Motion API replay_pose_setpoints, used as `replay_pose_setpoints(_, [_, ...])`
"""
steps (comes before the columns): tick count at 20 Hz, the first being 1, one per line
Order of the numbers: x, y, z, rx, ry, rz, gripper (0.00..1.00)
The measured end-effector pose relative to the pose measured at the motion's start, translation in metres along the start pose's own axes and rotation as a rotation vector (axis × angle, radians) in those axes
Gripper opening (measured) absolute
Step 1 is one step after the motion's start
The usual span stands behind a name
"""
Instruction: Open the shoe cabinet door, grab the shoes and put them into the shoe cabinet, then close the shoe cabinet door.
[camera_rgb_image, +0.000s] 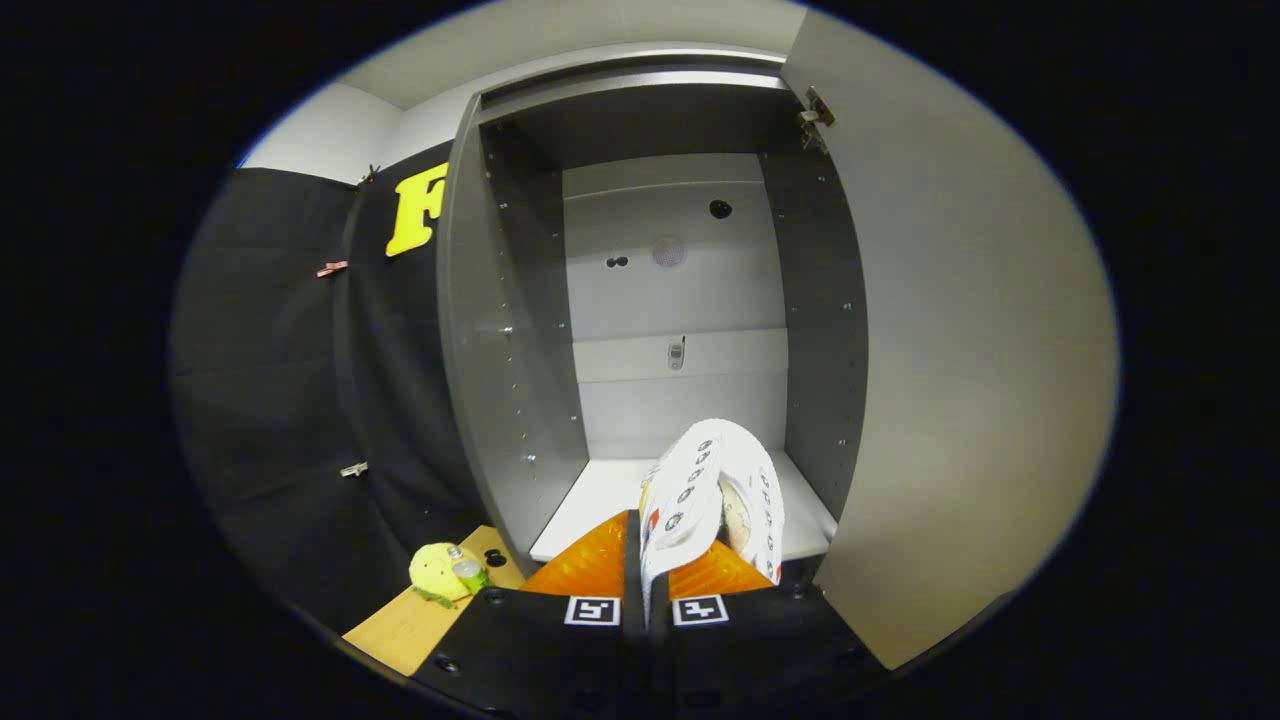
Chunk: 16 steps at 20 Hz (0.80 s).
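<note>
A white shoe (712, 490) with small dark round prints is pinched by its edge between my two fingers, and my gripper (648, 575) is shut on it. The shoe hangs just above the front of the cabinet's pale bottom shelf (590, 510). The shoe cabinet (670, 300) stands open straight ahead, with dark grey side walls and a light back panel. Its door (960, 330) is swung wide open beside the fingers, on the right. The shoe's far end reaches into the cabinet opening.
A wooden surface (420, 620) lies below the cabinet on the left, carrying a yellow-green soft object (436, 572) and a small can (468, 572). Black cloth wall (290, 400) hangs left of the cabinet. The hinge (815, 110) sits at the door's top.
</note>
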<state>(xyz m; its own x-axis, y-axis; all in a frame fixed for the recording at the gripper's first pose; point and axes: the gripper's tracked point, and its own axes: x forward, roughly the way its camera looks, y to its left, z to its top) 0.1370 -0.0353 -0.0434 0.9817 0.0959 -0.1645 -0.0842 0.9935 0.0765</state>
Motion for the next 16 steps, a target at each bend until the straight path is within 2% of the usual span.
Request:
replay_pose_setpoints(8, [0.103,0.002,0.045,-0.070,-0.040,-0.065,0.04])
replay_pose_setpoints(11, [0.142,-0.003,0.037,-0.057,-0.015,-0.062,0.04])
replay_pose_setpoints(16, [0.200,-0.014,-0.004,-0.094,0.064,-0.076,0.04])
